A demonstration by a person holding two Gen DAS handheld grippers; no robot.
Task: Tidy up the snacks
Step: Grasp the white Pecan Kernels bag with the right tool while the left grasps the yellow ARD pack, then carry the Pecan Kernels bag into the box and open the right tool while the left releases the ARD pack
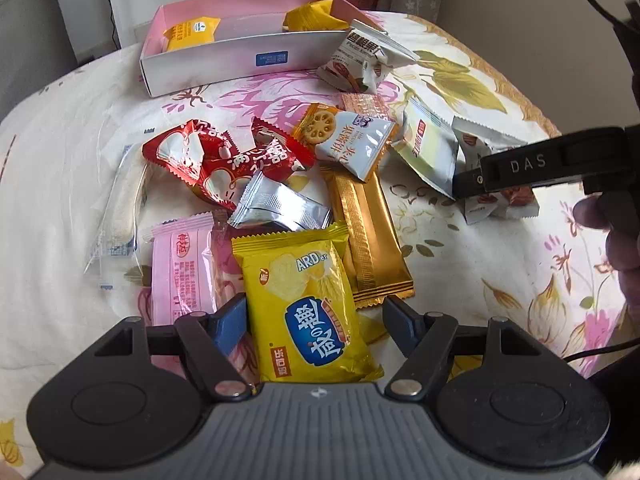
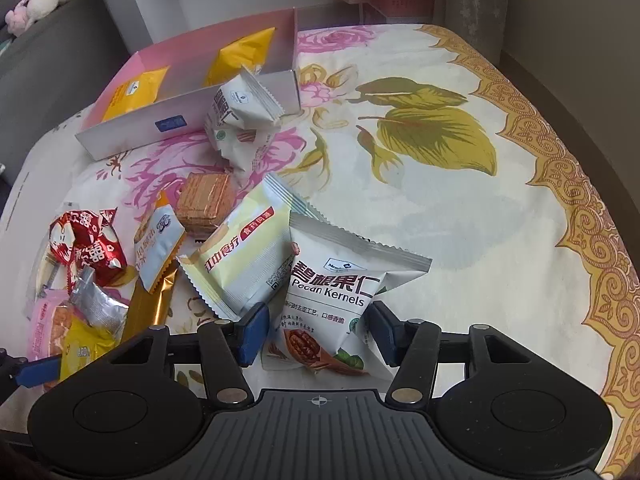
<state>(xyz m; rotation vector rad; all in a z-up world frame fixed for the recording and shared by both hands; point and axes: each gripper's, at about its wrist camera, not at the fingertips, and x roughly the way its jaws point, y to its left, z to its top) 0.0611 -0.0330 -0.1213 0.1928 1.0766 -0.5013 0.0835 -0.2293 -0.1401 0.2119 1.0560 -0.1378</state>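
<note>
A pile of snack packets lies on a flowered cloth. My left gripper (image 1: 316, 320) is open, its blue fingers on either side of a yellow cracker packet (image 1: 308, 304) that lies flat between them. My right gripper (image 2: 318, 334) is open around a white Pecan Kernels packet (image 2: 336, 304); it also shows in the left wrist view (image 1: 476, 178) over that packet (image 1: 496, 204). A pink-lined box (image 1: 224, 60) at the back holds two yellow packets (image 1: 192, 32). A second pecan packet (image 1: 360, 60) leans on the box's right corner.
Around the yellow packet lie a pink packet (image 1: 180, 272), a gold bar (image 1: 368, 240), a silver packet (image 1: 280, 208), red packets (image 1: 208, 160), a biscuit packet (image 1: 348, 140) and a clear sleeve (image 1: 116, 216). A pale green packet (image 2: 244, 256) lies left of the pecan packet. The table edge curves on the right (image 2: 600, 240).
</note>
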